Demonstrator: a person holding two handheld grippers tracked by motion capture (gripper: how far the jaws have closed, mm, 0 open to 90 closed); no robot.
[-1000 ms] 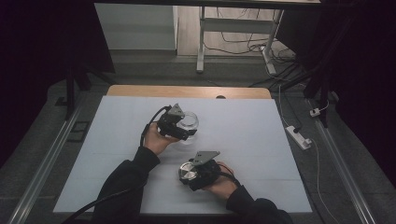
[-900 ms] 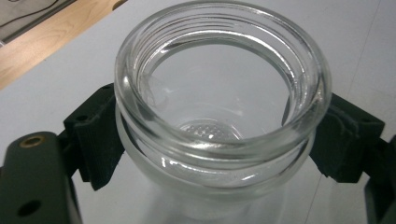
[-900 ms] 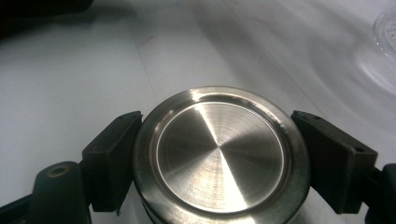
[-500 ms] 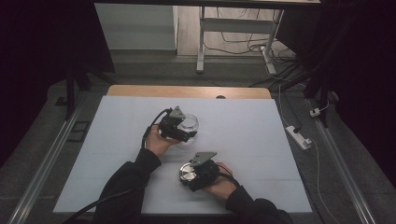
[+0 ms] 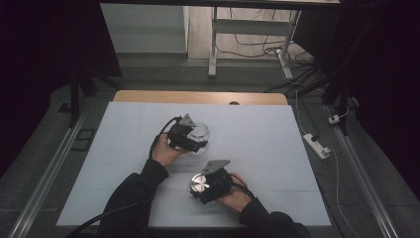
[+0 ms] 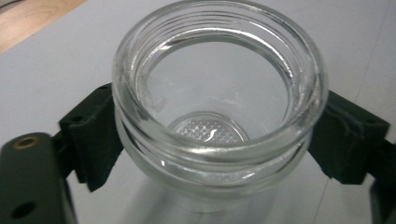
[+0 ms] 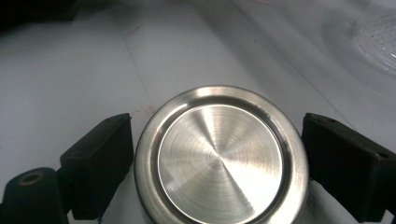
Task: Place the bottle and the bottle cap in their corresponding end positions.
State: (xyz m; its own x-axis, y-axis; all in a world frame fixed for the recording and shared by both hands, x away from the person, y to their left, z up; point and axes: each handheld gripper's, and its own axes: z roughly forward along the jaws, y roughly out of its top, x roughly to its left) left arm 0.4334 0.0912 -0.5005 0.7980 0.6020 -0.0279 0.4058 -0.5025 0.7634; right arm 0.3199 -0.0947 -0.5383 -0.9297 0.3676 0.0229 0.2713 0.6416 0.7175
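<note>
High view first: my left hand-held gripper [image 5: 195, 140] sits near the middle of the pale tabletop [image 5: 277, 148], and my right hand-held gripper [image 5: 200, 184] lies nearer to me and a little to the right, the two well apart; my left hand [image 5: 166, 151] and right hand [image 5: 233, 198] come in from the bottom in dark sleeves; a grey three-cornered plate rides on top of each gripper, and a black cable trails back from the left one along my forearm. Left gripper view: I am grasping a clear glass jar [image 6: 219, 107] with its mouth open and no lid on it; the two black jaws press against opposite sides of it just below the threaded neck, the textured glass bottom shows through the opening, and the jar looks tilted toward the camera; in the high view the jar [image 5: 200, 132] sits at the far end of that gripper, over the tabletop. Right gripper view: I hold a round brushed-metal lid [image 7: 219, 156] between the jaws, its flat face with a raised rim turned to the camera; the left jaw touches its edge, and the right one appears to as well; in the high view the lid [image 5: 199, 184] shines at the left end of the right gripper, close to the tabletop, though I cannot tell whether it rests on it.
</note>
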